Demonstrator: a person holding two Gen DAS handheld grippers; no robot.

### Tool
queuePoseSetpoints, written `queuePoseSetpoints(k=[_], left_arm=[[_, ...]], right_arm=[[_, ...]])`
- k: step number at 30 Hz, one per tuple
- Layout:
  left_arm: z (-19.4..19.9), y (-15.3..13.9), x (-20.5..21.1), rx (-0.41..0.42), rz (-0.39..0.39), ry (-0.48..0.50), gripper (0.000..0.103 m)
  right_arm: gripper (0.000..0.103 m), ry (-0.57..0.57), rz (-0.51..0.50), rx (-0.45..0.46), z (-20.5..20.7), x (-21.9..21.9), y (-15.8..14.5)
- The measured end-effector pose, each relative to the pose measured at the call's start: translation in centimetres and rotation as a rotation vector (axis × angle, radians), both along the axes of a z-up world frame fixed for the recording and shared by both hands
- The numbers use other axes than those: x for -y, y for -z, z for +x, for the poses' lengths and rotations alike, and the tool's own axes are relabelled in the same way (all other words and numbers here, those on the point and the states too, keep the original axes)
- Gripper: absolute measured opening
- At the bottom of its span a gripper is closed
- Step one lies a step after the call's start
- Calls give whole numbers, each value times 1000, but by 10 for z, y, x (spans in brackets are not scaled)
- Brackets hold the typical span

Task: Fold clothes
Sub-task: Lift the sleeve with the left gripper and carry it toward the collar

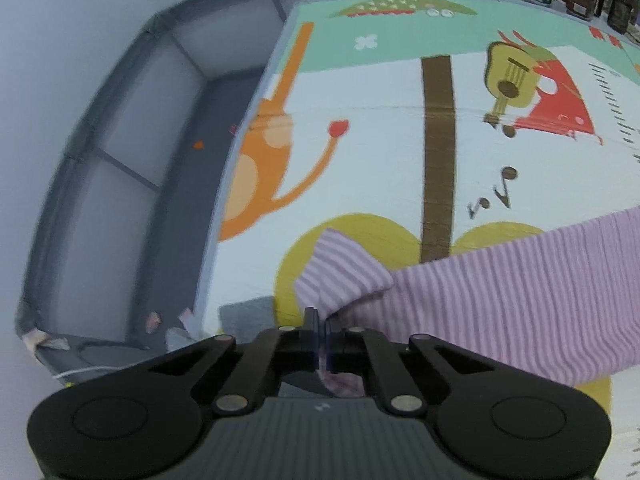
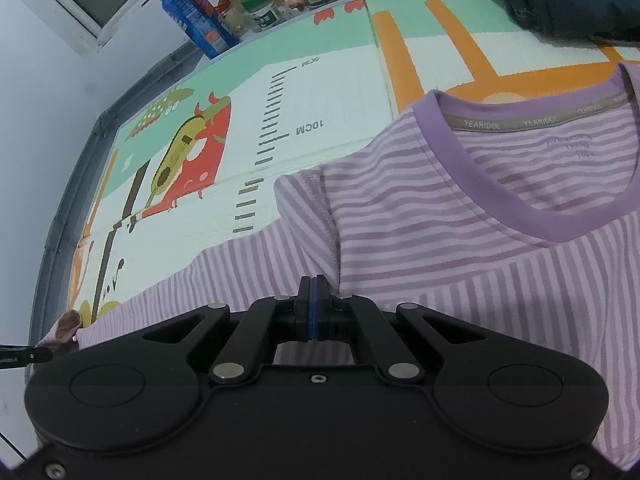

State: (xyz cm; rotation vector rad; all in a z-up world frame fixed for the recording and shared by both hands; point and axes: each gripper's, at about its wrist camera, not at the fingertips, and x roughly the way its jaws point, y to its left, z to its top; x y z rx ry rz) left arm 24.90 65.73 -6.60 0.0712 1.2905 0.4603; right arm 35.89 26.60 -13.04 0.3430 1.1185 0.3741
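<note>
Left claw (image 1: pixel 319 320) clamped on the striped shirt (image 1: pixel 500 300) cuff, pinch point half hidden. Right claw (image 2: pixel 313 292) pressed together, empty, over blurred fabric.

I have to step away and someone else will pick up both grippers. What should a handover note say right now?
Left gripper: fingers shut on the sleeve cuff of the striped purple shirt.
Right gripper: fingers shut, over the shirt near the shoulder seam; a pinch of fabric cannot be confirmed.
Shirt lies spread on the play mat, collar away from you, sleeve stretched out sideways.
Done: sleeve end gripped. No fold visible.
Left: fold the sleeve in over the body, then fold the rest.
</note>
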Motion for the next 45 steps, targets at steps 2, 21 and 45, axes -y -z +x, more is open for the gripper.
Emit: queuePoseSetpoints(k=[2, 21, 45], left_arm=[[-2, -4, 5, 25, 13, 10, 3], [10, -59, 111, 308, -210, 196, 3], [54, -66, 295, 347, -394, 458, 3]], right_arm=[[0, 7, 7, -1, 0, 1, 1], [3, 82, 213, -26, -12, 35, 5], [43, 202, 889, -210, -22, 155, 13]])
